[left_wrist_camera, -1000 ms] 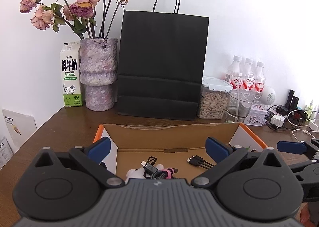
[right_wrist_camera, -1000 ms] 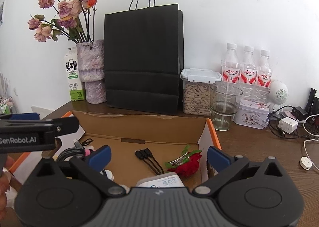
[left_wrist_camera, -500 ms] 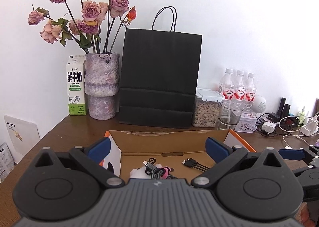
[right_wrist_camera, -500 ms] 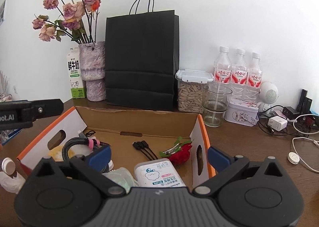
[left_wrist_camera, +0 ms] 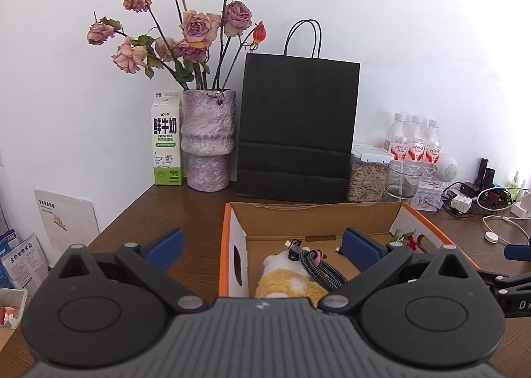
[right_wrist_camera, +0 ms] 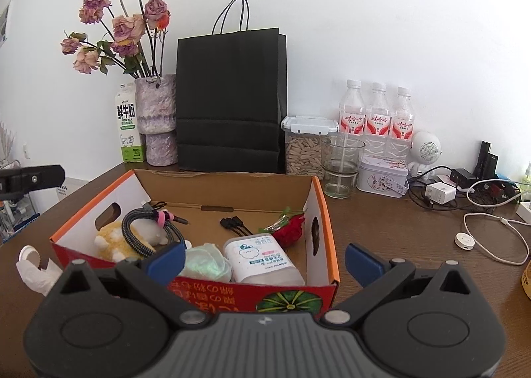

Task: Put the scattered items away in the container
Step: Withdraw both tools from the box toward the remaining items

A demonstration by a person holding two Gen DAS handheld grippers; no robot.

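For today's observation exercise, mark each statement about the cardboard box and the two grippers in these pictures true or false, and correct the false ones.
1. The right gripper is clamped on the tissue pack. False: its jaws stand wide apart and empty, and the pack lies in the cardboard box.
2. A coiled braided cable rests on the yellow plush toy in the box. True.
3. The left gripper is open and holds nothing. True.
4. The red flower clip lies on the table outside the box. False: it lies inside the box, by its right wall.
5. A crumpled white tissue lies on the table outside the box, to its left. True.
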